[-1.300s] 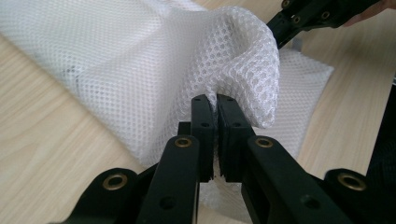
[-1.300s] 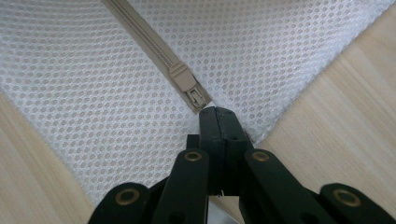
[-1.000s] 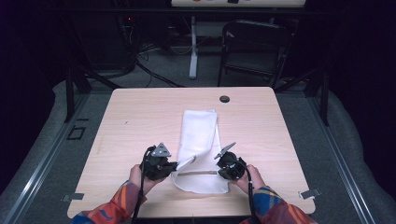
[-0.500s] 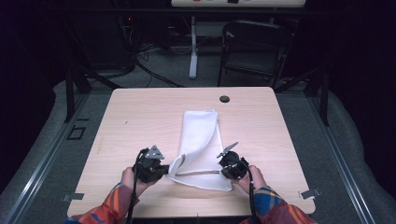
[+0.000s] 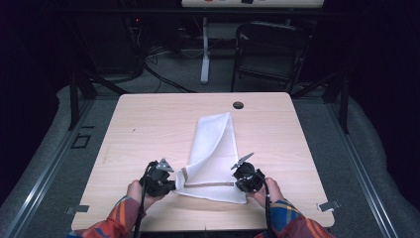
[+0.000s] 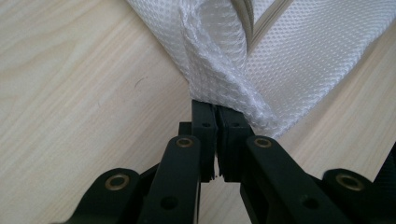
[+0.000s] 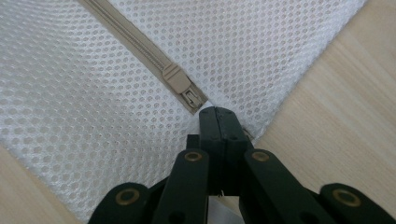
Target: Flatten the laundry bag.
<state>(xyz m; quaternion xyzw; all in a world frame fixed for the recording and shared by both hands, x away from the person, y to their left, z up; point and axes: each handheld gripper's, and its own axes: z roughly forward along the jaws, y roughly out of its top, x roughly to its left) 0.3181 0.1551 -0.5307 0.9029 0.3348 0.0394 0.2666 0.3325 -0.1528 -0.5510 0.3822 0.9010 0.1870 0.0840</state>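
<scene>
The left hand-held gripper [image 5: 174, 184] had its jaws pressed together on a bunched corner of the white mesh bag [image 5: 214, 151], the fabric gathered into a ridge that rose straight ahead of its tips in the left gripper view [image 6: 215, 121]. The right hand-held gripper [image 5: 236, 183] was likewise clamped on the bag's opposite near corner, its jaws closed tight on the mesh edge as seen in the right gripper view [image 7: 219, 123]. Between the two hand-held grippers the beige zipper [image 5: 205, 185] ran taut along the bag's near edge. Just ahead and slightly to the left of the right hand-held gripper's tips lay the zipper slider [image 7: 182, 86], with the zipper tape running away diagonally across the mesh. The rest of the bag stretched away from both hand-held grippers across the light wooden bench [image 5: 143, 129], narrowing toward its far end, which lay short of a small dark round hole [image 5: 238, 105] in the bench top. The person's left hand [image 5: 136, 191] and right hand [image 5: 267, 191] held the tools, with plaid sleeves [image 5: 292, 223] behind them.
</scene>
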